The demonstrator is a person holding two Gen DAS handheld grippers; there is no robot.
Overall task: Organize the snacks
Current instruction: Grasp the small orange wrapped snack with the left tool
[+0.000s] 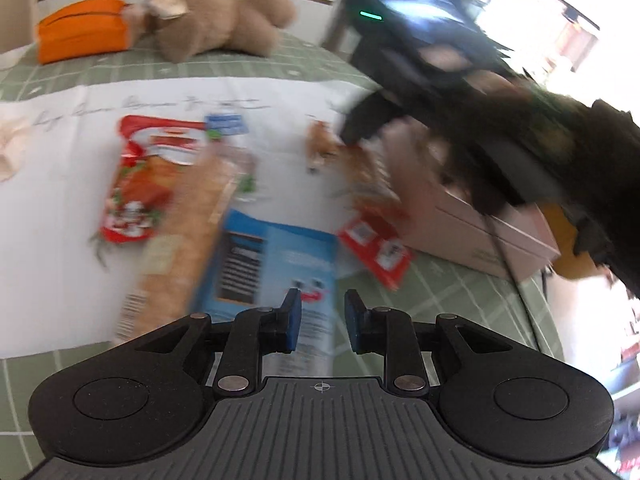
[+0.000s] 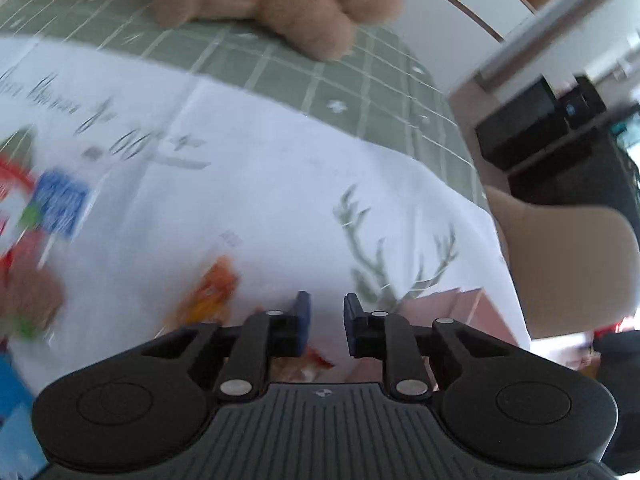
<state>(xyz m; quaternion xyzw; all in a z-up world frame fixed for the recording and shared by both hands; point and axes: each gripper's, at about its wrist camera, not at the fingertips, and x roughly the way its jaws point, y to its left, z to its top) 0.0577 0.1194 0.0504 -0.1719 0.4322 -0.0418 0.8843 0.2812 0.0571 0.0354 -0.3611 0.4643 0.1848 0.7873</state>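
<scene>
Several snacks lie on a white cloth [image 1: 60, 260]: a red bag [image 1: 136, 184], a long cracker pack [image 1: 188, 232], a blue packet [image 1: 276, 264], a red packet [image 1: 376, 248] and a small orange packet [image 1: 320, 148]. My left gripper [image 1: 322, 300] hovers over the blue packet, its jaws nearly together with nothing between them. The right gripper [image 1: 360, 128], held in a hand [image 1: 404, 148], is blurred just beside the orange packet. In the right wrist view my right gripper [image 2: 326, 304] has its jaws drawn close and empty, with the orange packet [image 2: 212, 292] lying to their left.
A pink box [image 1: 480, 232] stands at the cloth's right edge, also seen as the pink box [image 2: 460, 312]. A plush toy [image 1: 224, 20] and an orange pouch [image 1: 80, 28] lie at the back on the green checked tablecloth [image 1: 460, 300]. A beige chair [image 2: 568, 256] stands past the table's edge.
</scene>
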